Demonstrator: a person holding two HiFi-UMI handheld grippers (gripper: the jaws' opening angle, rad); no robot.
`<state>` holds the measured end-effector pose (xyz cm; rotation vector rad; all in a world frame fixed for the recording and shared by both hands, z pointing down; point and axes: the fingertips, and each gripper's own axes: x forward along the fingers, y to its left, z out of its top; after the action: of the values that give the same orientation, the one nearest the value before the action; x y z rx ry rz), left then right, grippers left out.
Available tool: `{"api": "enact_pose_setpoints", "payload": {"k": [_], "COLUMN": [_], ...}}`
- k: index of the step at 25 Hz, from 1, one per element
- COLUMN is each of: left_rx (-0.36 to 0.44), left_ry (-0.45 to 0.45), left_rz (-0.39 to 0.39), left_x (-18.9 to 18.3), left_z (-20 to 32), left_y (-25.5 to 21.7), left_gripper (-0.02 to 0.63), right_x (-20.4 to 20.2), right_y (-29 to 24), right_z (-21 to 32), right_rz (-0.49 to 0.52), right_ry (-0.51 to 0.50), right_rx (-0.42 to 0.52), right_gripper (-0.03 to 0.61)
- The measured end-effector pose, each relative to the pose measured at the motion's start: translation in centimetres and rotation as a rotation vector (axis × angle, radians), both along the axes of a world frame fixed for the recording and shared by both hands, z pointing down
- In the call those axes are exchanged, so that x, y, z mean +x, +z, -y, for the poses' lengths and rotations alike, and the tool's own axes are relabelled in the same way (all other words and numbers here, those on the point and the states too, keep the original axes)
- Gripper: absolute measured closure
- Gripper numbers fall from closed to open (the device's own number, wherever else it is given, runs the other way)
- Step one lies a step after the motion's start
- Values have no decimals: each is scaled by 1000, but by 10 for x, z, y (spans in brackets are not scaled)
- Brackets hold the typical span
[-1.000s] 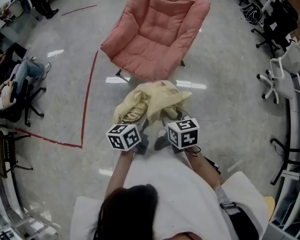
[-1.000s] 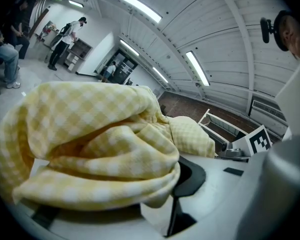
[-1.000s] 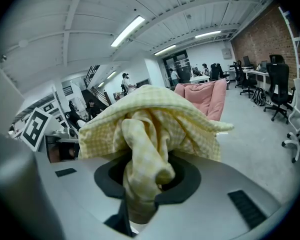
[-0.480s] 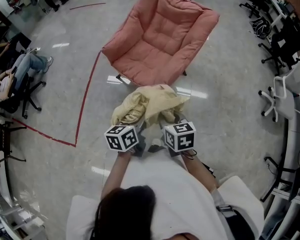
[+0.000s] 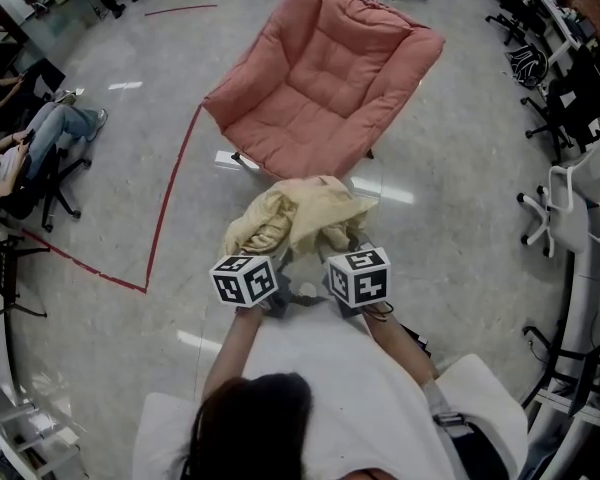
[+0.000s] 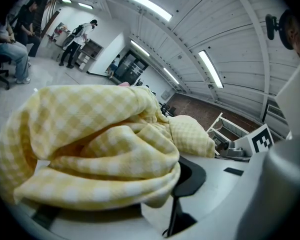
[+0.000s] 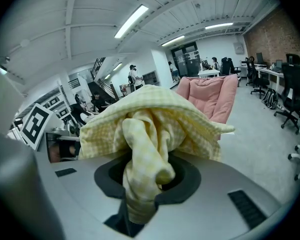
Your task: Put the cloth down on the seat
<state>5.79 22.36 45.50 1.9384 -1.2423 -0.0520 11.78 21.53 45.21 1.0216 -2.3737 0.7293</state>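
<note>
- Head view: left tongs (image 5: 280,273) and right tongs (image 5: 338,258) are side by side in front of the person, each clamped on the yellow checked cloth (image 5: 295,213), which hangs bunched between and ahead of them.
- Head view, change: the pink padded seat (image 5: 320,78) sits lower and larger in frame than a second ago. The gap of floor (image 5: 450,238) between cloth and cushion front has nearly gone. The cloth's far edge now reads just short of the seat's front lip. The bunch looks the same shape as before.
- Head view: the red tape line (image 5: 175,183) on the floor has slid with the chair, which suggests the person is closing in, not the chair moving.
- Left gripper view: folds of cloth fill the jaws and spill over the body of the tongs. The grip is firm, with nothing let go.
- Right gripper view: a twisted rope of cloth is pinched between the jaws, and the seat shows ahead beyond it, near but not under the cloth.
- Judgement: this is the approach phase, almost complete. The cloth is carried in the air and not yet over the cushion. It needs a little more reach forward before release.
</note>
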Motion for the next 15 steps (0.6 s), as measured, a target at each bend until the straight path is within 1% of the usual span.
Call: {"api": "enact_pose_setpoints", "payload": {"k": [7,15], "left_rx": [-11,-18], "left_ry": [14,30], "left_rz": [17,-2], "left_x": [3,5], "left_z": [3,18], "left_y": [3,9], "left_gripper": [486,486], "right_x": [3,5], "right_y": [4,9], "right_z": [2,16], "right_rz": [4,-12], "right_ry": [8,18], "right_rx": [-10,-15], "right_gripper": [465,465]}}
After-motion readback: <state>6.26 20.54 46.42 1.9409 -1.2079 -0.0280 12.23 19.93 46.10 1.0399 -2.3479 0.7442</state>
